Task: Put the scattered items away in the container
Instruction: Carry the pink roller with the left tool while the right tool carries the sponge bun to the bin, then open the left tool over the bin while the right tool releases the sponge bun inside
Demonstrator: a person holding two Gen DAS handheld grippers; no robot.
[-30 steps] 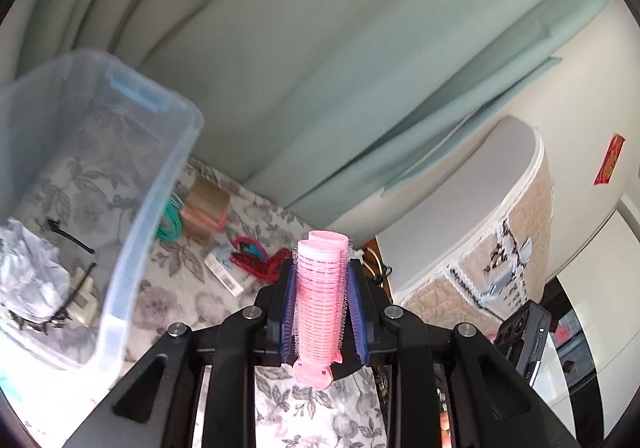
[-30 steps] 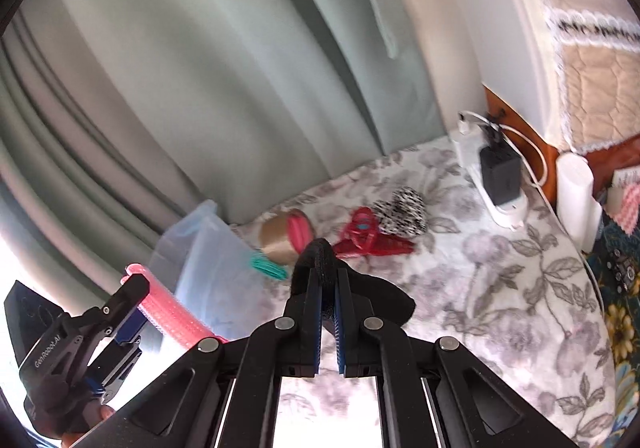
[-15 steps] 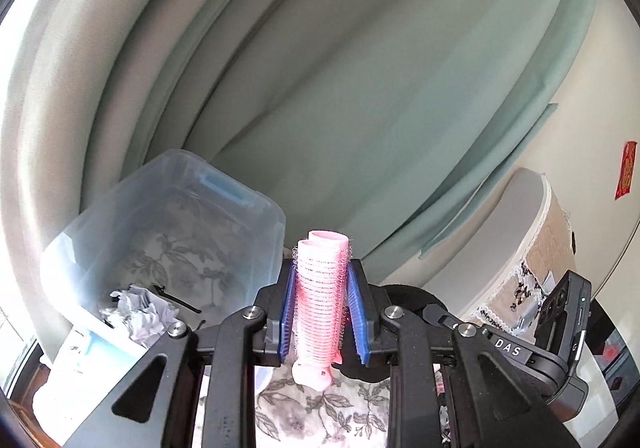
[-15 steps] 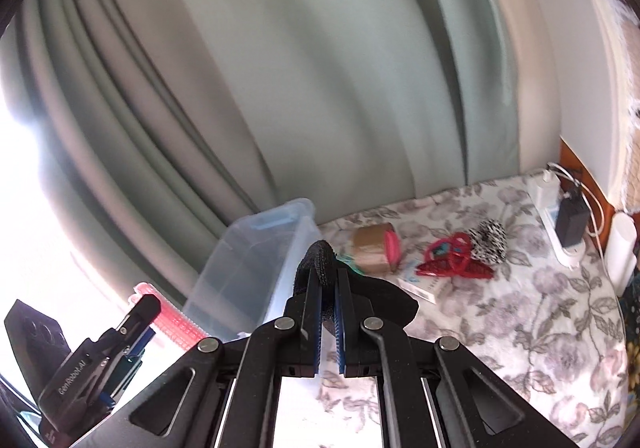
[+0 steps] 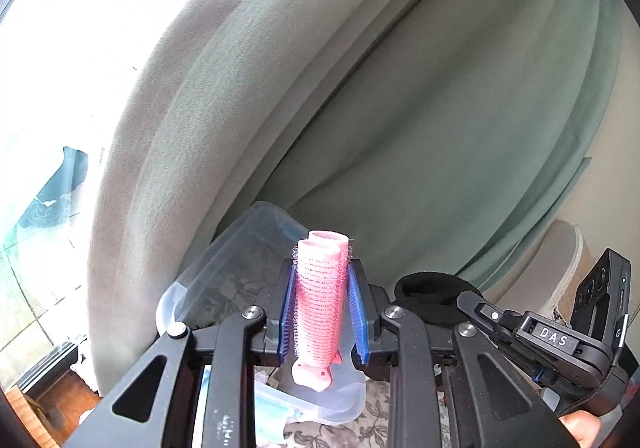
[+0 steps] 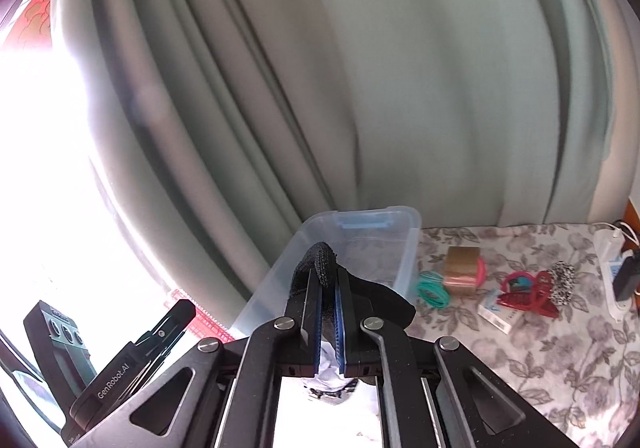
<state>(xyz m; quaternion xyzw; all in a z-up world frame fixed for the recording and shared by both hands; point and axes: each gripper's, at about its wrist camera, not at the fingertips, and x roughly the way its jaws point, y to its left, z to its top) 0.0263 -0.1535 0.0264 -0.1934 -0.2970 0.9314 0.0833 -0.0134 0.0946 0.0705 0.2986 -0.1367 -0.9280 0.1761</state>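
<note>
My left gripper [image 5: 320, 304] is shut on a pink hair roller [image 5: 320, 300], held upright between the blue pads above the near end of the clear plastic bin [image 5: 224, 272]. My right gripper [image 6: 326, 288] is shut on a black fabric hair band [image 6: 320, 262], which hangs over the same bin [image 6: 360, 244]. The right gripper [image 5: 476, 308] with the black band [image 5: 428, 288] also shows at the right of the left wrist view. Crumpled white paper [image 6: 330, 364] lies in the bin beneath the right jaws.
On the floral cloth [image 6: 520, 344] right of the bin lie a teal hair tie [image 6: 432, 288], a brown tape roll [image 6: 462, 272], a red claw clip [image 6: 528, 298], a leopard scrunchie [image 6: 562, 282] and a small white box [image 6: 494, 314]. A power strip [image 6: 618, 272] sits far right. Grey-green curtains [image 5: 400, 108] hang behind.
Both grippers have swung left toward the bin, each still holding its item. The bin has come under and ahead of the jaws, and the scattered items have slid to the right of the right wrist view.
</note>
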